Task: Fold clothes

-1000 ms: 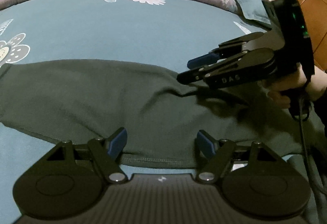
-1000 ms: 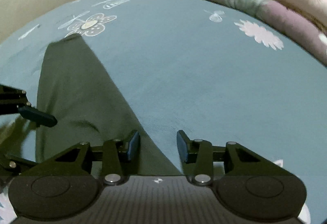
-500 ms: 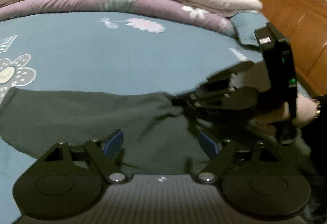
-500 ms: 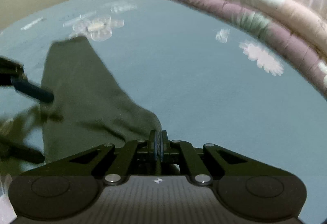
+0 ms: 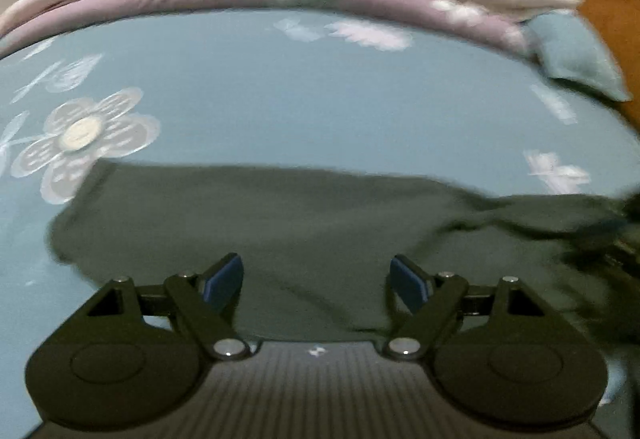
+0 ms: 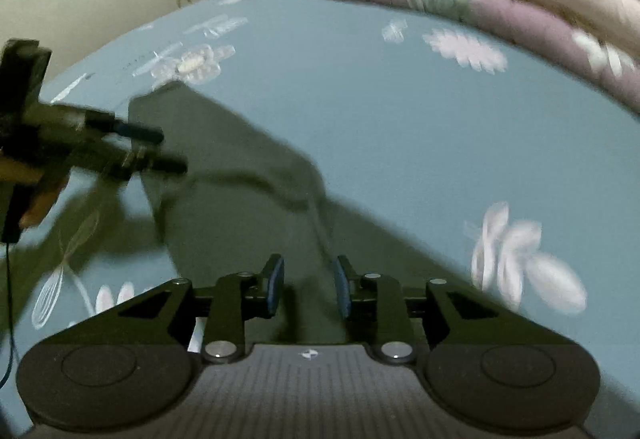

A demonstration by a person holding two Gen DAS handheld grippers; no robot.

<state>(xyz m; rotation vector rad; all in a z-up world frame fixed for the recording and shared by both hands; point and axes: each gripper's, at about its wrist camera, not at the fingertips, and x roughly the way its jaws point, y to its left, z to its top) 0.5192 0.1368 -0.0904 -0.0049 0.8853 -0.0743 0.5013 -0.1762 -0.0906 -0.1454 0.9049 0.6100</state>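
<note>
My left tongs (image 5: 318, 279) gape wide over the dark green garment (image 5: 280, 223); my right tongs (image 6: 308, 289) are opening, cloth between pads, unclamped.

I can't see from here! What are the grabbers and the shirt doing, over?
Left gripper open above dark garment. Right gripper opening, no grip. Garment lies on bedsheet. Nothing blocking.
</note>
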